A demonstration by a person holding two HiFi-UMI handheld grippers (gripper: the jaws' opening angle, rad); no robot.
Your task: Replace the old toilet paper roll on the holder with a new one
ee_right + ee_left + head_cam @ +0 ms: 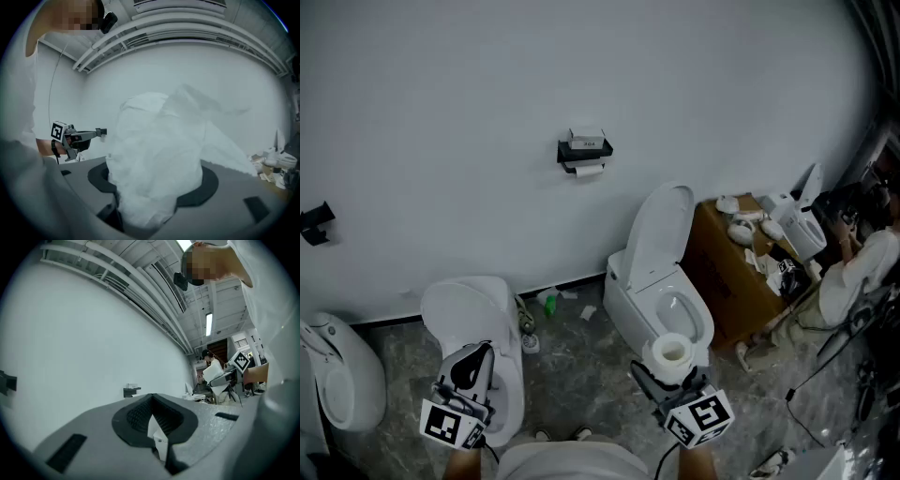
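From my end, the right gripper point(671, 377) has its jaws wide and clamped on the new toilet paper roll point(672, 353). It carries the roll low in the head view, in front of the toilet point(630, 302) with the raised lid. In the right gripper view the roll fills the space between the jaws, crumpled, with a loose sheet trailing off to the right.

The left gripper point(474, 360) has its fingers pressed together with nothing between them (its own view shows the dark pads meeting along one line). It hangs over a second, closed toilet point(467, 305) at the left. The two grippers are well apart.

The holder point(584, 150) is mounted on the white wall, well beyond both grippers. It is black, with a small box on top and a short white tail of paper point(589, 171) hanging under it. How much of the old roll sits on it I cannot make out.

A green bottle point(549, 303) lies by the wall between the toilets, and a cardboard box point(722, 281) stands right of the open toilet, with a person point(858, 277) beyond it
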